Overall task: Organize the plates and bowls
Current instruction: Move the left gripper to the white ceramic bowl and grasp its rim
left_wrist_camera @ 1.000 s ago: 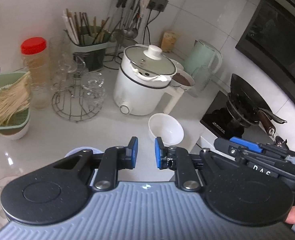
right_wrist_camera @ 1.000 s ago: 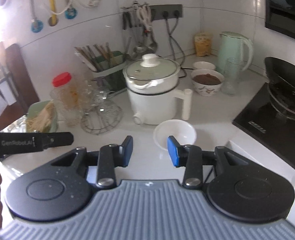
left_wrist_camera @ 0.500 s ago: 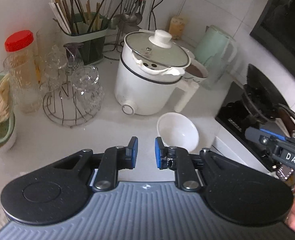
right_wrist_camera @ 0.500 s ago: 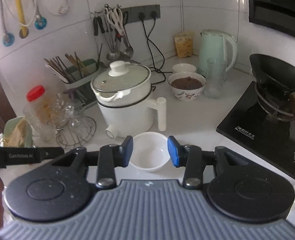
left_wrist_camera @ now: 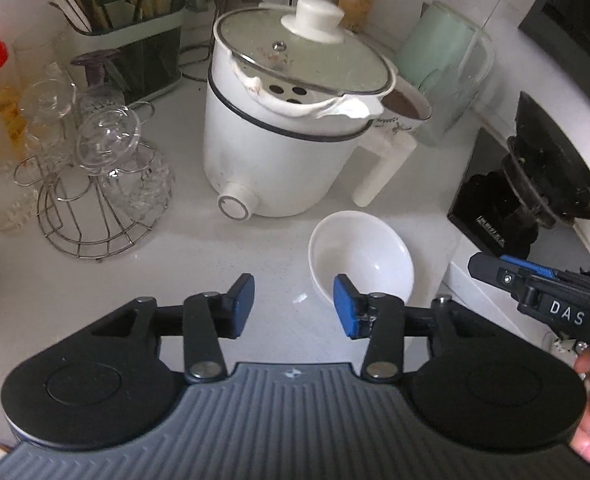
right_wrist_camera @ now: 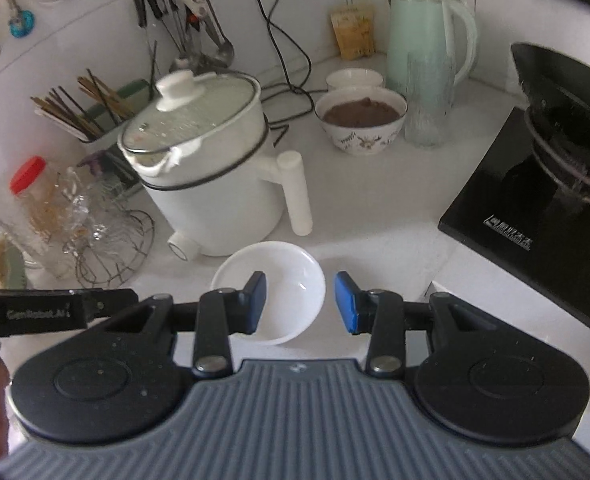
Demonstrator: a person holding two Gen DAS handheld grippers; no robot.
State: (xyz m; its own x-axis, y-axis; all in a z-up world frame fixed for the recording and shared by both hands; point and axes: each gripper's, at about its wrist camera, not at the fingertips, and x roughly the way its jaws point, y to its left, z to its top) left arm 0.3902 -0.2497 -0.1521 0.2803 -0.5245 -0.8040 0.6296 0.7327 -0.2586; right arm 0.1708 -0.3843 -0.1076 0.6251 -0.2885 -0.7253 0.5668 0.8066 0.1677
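The empty white bowl [right_wrist_camera: 269, 296] sat upright on the white countertop [left_wrist_camera: 143, 280], just in front of the white electric cooking pot [right_wrist_camera: 211, 168], near the foot of that pot's stubby side handle. Both grippers hung over the counter on the near side of the pot, tilted down toward the bowl. The left gripper [left_wrist_camera: 294, 306] had its blue-padded jaws partly apart and still widening, with bare counter between them; its right-hand pad stood over the bowl's near rim, though I could not tell whether it touched. The right gripper [right_wrist_camera: 299, 303] was also spreading its jaws, moderately wide; seen along its fingers, the left pad lay across the bowl and the right pad stood off past the rim, nothing pinched between them. Left of the pot stood a wire rack of upturned glasses [left_wrist_camera: 95, 168] and a red-lidded jar [right_wrist_camera: 31, 196]; behind the pot on that side was a green holder of chopsticks [left_wrist_camera: 127, 36]. To the pot's right sat a patterned bowl of brown food [right_wrist_camera: 361, 120] with a smaller white bowl [right_wrist_camera: 354, 78] behind it, then a ribbed glass [right_wrist_camera: 429, 100] and a mint-green kettle [right_wrist_camera: 427, 40]. Farther right of the pot a black wok [right_wrist_camera: 567, 120] rested on a black cooktop [right_wrist_camera: 507, 216].
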